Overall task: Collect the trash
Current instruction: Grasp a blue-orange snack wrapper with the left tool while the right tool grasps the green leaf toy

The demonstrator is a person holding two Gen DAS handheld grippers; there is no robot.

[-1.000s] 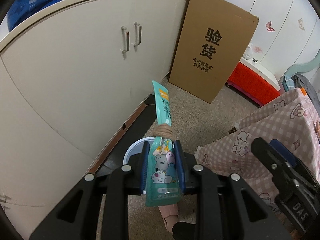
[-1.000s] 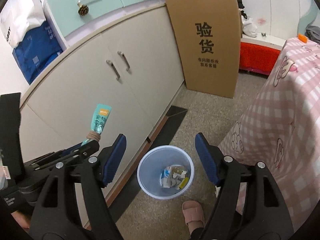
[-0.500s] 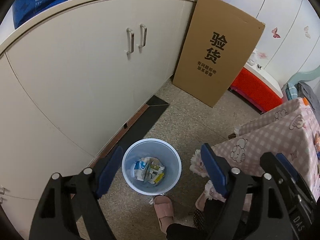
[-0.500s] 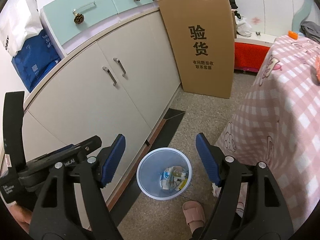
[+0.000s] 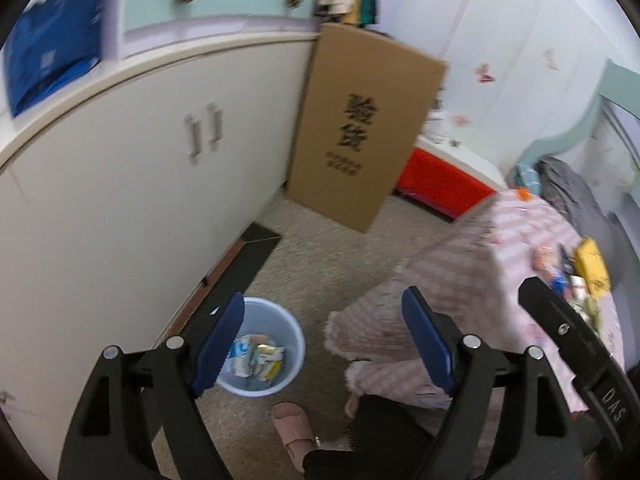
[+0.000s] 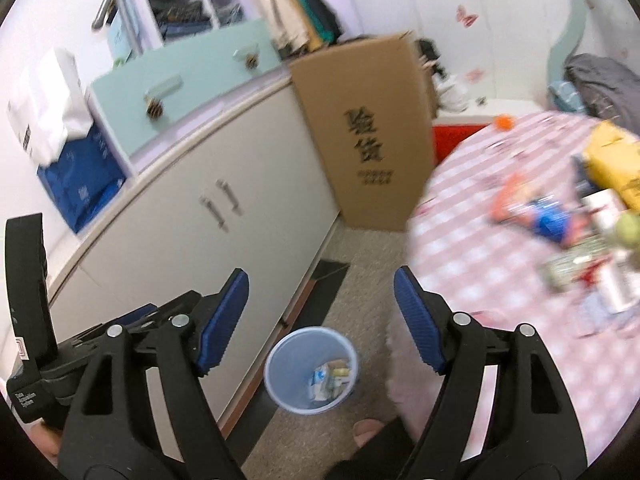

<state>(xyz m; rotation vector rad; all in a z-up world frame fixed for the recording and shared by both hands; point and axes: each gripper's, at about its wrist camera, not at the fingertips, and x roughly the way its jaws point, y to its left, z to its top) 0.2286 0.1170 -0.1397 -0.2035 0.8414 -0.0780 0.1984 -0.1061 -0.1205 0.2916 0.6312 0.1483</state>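
A: Largest first. One long cream two-door cabinet (image 5: 120, 184) along the wall, two metal handles side by side. One tall brown cardboard box (image 5: 360, 136) with black printed characters, upright, leaning against the cabinet's end.

B: One table in a pink-and-white checked cloth (image 6: 480, 248). Count on top?

A: Blurred. I can make out one yellow packet (image 6: 612, 164), one orange ball (image 6: 503, 122), and a cluster of wrappers and small containers (image 6: 580, 240) I cannot count.

B: Bin?

A: One round pale-blue plastic waste bin (image 6: 280, 364), standing upright on the speckled floor, mouth up, long axis vertical. It sits between the cabinet base and the hanging tablecloth, just beside a dark floor strip. Crumpled trash (image 5: 256, 356) lies in the bottom, several pieces, white, blue and yellow; no exact count possible.

B: Grippers?

A: Two. Left gripper (image 5: 322, 344): blue ribbed pads spread wide, nothing between them, above the bin with the left pad overlapping the rim in its own camera. Right gripper (image 6: 322, 320): pads equally wide apart, empty, bin visible in the gap below.

B: Smaller items?

A: One pink slipper (image 5: 296, 424) on the person's foot, just beside the bin.
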